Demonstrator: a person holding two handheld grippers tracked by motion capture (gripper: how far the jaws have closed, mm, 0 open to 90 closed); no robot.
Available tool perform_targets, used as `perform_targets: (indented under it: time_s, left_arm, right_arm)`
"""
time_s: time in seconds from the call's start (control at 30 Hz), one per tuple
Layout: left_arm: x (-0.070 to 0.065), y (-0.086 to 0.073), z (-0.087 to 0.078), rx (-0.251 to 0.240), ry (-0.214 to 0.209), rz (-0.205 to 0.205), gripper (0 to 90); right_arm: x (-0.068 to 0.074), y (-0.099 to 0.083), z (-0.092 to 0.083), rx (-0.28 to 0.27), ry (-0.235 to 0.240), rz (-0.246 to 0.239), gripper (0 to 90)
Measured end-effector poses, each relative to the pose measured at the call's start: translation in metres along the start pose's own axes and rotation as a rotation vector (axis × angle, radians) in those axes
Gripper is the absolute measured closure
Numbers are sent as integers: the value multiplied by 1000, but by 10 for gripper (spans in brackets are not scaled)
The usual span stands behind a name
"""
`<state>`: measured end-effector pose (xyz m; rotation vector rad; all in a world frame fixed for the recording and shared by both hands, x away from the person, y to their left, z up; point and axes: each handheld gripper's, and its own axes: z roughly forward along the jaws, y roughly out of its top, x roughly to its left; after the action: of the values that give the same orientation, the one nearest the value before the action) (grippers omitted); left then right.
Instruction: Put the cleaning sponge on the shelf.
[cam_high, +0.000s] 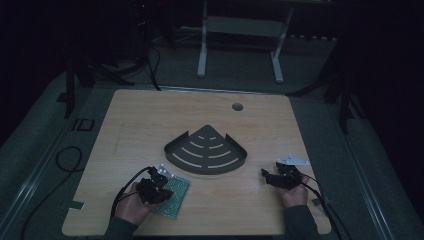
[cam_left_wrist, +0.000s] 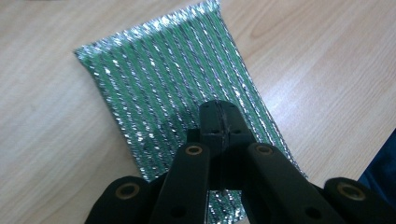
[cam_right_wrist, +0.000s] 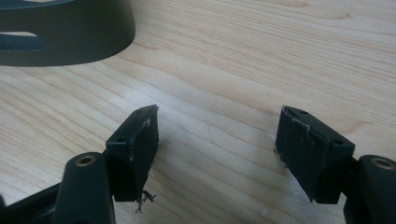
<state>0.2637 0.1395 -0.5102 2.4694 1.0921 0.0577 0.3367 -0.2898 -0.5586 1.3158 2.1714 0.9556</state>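
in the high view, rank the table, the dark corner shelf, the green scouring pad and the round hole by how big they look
1. table
2. dark corner shelf
3. green scouring pad, though the left gripper hides part of it
4. round hole

the high view is very dim, and the floor around the desk (cam_high: 150, 115) sinks into near black; the things on it show in low contrast. both gripper views are bright and evenly lit, the wood grain sharp. the foil pad (cam_left_wrist: 154, 84) throws small glints of glare. the left tool (cam_left_wrist: 218, 122) casts a soft shadow on it. the nearest tool parts at the bottom edge are slightly soft.
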Motion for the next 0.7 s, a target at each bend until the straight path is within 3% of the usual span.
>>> perform_targets:
  time_s: [0.7]
  left_arm:
    - [12,1,1,-14,45,-20,899]
  right_arm:
    - [0,0,0,1,1,-2,289]
